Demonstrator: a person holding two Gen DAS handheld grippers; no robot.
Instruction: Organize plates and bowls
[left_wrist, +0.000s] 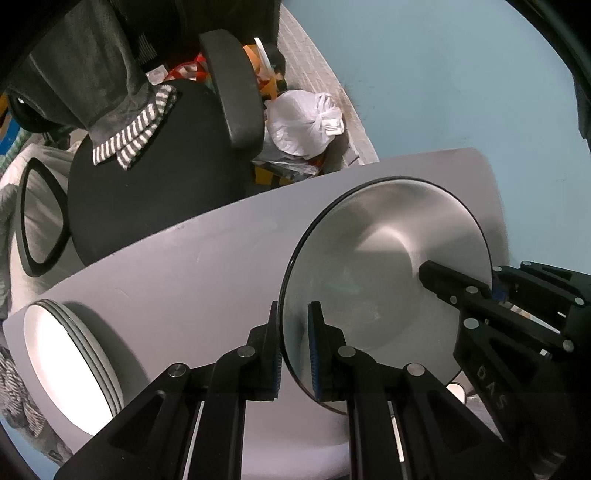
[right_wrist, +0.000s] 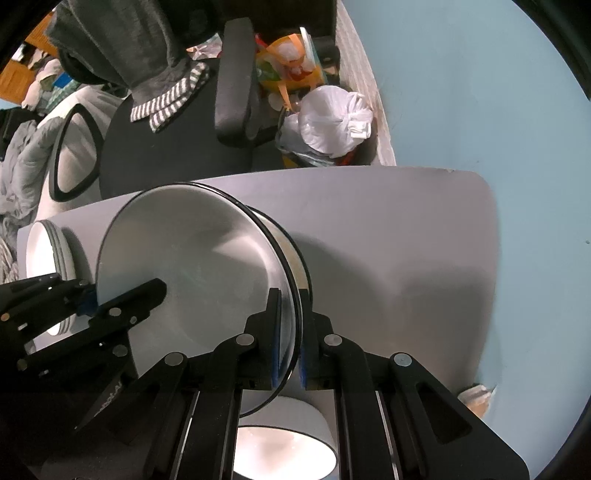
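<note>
Steel plate (left_wrist: 384, 266) held over the white table (left_wrist: 184, 266), gripped at two points on its rim. Nothing lies on its upper face; brushed metal with a dark edge.

In the right wrist view a second rim (right_wrist: 291, 254) shows just behind the held plate, close under it. Cannot tell whether the two touch.

White plates (left_wrist: 70, 362), a short stack, sit on the table to the left of the left gripper (left_wrist: 293, 350). Top plate bare.

White bowl (right_wrist: 284, 439) stands on the table directly below the right gripper (right_wrist: 290, 343), near the table's front edge. Its inside is blown out by glare; contents cannot be told.

Left gripper: jaws nearly together, clamped on the plate's rim, one blue pad on each face. Points down at the table.

Right gripper: same state, jaws pinched on the rim at the opposite side of the plate. In the left wrist view it enters from the right, one finger (left_wrist: 443, 277) lying across the plate's upper face.

Beyond the table: black chair (left_wrist: 155, 192) with grey cloth (left_wrist: 92, 66) draped on it, and a tied white bag (left_wrist: 303, 122) on the floor by the blue wall (left_wrist: 443, 74).
</note>
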